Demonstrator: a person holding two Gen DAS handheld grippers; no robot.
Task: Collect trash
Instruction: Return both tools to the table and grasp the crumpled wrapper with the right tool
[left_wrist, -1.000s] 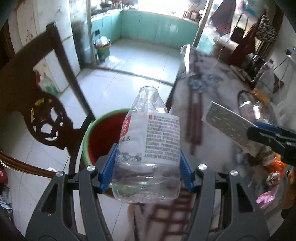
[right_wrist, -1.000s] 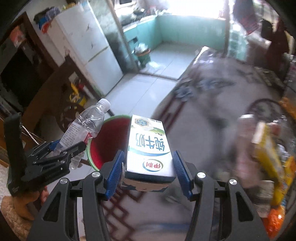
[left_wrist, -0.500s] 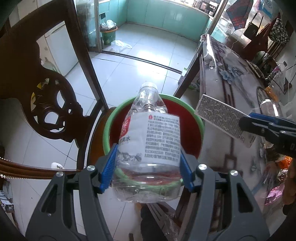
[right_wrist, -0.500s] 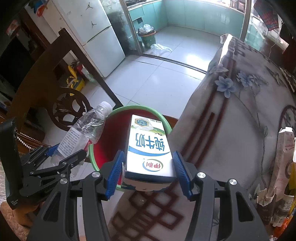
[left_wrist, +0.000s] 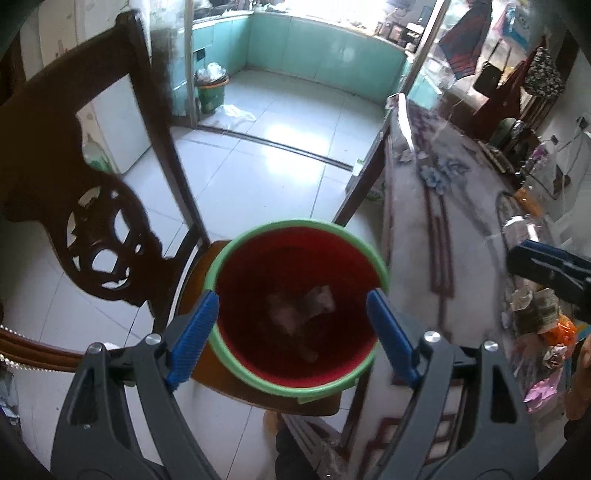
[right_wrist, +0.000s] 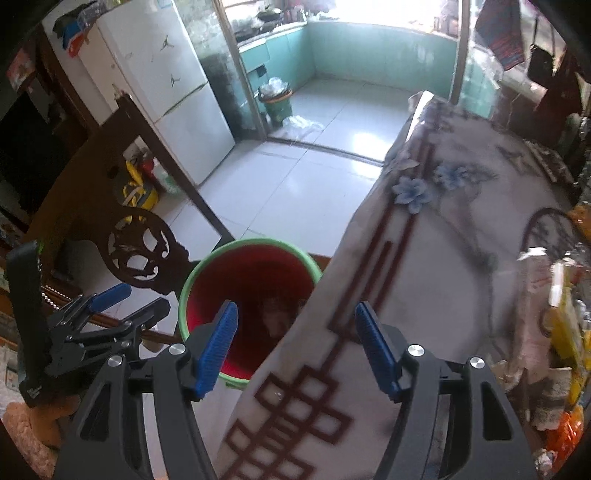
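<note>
A red bucket with a green rim (left_wrist: 295, 223) stands on a dark chair seat, right beneath my left gripper (left_wrist: 293, 332). Its jaws are opening, with nothing between the blue pads. Blurred pale trash (left_wrist: 303, 314) lies deep inside the bucket. In the right wrist view my right gripper (right_wrist: 297, 349) hangs over the tablecloth edge and the bucket (right_wrist: 255, 242). Its jaws are opening too and hold nothing. The left gripper (right_wrist: 142, 299) shows at the left there, and the right gripper (left_wrist: 517, 258) shows at the right of the left wrist view.
A carved dark wooden chair (left_wrist: 92, 221) rises left of the bucket. The table with a flowered cloth (right_wrist: 443, 258) fills the right, with wrappers and cartons (right_wrist: 554, 314) piled at its right side. A fridge (right_wrist: 177, 92) and a small bin (right_wrist: 277, 103) stand across the tiled floor.
The clear bottle has left my left gripper and the milk carton has left my right gripper; both sets of jaws stand wider. Pale shapes now lie in the bucket.
</note>
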